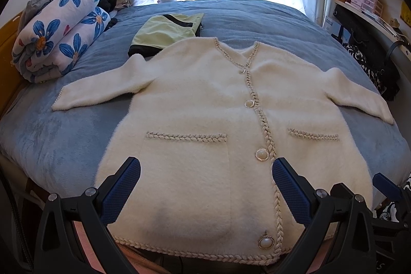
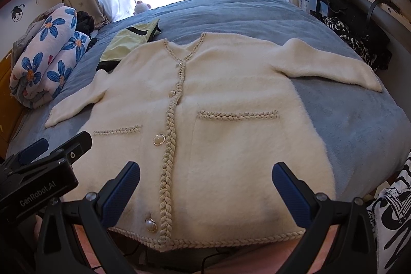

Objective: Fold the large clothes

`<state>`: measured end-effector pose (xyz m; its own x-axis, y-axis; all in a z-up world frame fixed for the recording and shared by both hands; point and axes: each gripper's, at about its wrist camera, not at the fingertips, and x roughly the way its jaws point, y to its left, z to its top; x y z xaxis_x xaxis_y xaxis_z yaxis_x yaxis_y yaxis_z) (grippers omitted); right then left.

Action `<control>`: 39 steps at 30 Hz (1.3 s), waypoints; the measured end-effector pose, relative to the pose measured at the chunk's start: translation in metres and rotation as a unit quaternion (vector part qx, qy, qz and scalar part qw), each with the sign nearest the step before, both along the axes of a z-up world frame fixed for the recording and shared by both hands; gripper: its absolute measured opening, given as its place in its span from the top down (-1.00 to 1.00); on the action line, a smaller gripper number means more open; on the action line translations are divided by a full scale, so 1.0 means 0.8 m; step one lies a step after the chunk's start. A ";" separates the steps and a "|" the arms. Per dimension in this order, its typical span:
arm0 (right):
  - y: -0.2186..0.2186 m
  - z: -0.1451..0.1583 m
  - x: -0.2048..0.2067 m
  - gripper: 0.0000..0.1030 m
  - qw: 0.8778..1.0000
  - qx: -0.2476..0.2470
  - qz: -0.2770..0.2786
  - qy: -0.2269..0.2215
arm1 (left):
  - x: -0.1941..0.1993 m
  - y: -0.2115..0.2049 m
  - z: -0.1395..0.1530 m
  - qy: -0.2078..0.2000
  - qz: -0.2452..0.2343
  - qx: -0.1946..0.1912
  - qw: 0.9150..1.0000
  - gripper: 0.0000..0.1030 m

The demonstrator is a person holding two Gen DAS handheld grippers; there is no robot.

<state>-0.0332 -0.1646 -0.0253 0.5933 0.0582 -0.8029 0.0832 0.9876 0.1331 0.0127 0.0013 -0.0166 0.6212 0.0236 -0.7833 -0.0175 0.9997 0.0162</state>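
Blue plush covers the bed [image 1: 64, 145], the biggest thing here, and it serves as the folding surface. On it the white fuzzy cardigan [image 1: 205, 94] lies face up and buttoned, hem toward six o'clock at the near edge, collar toward twelve, sleeves spread to nine and three; laid flat like this, I judge it ready for a first fold that has not begun. A rolled floral blanket [image 1: 59, 30] sits at ten o'clock, pushed aside to keep the middle free. Just past the collar, at eleven, a folded pale green garment [image 1: 164, 30] rests, touching or tucked under the cardigan's shoulder; likely one already done. The left gripper [image 1: 205, 186] hovers over the hem near the pearl buttons [image 1: 262, 154], its blue fingers spread wide and holding nothing. The right gripper [image 2: 205, 186] hangs over the hem's right half, fingers equally wide apart and empty, probably poised to take the cloth.
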 end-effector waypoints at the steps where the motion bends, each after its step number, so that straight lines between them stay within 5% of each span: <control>1: 0.000 -0.002 0.000 -1.00 1.000 0.000 -0.001 0.003 | 0.002 0.000 -0.001 0.001 -0.001 0.000 1.000 -0.97; 9: -0.015 0.000 0.016 -1.00 1.000 -0.005 -0.013 0.022 | 0.018 -0.006 -0.005 0.000 -0.004 0.012 1.000 -0.97; 39: -0.048 0.065 0.069 -1.00 0.998 -0.049 -0.020 -0.018 | 0.050 -0.033 0.020 -0.002 -0.035 0.022 0.999 -0.97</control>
<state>0.0219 -0.2031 0.0264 0.6226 -0.0442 -0.7813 0.1201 0.9920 0.0396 0.0527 -0.0254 -0.0008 0.6249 0.0146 -0.7805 0.0517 0.9969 0.0601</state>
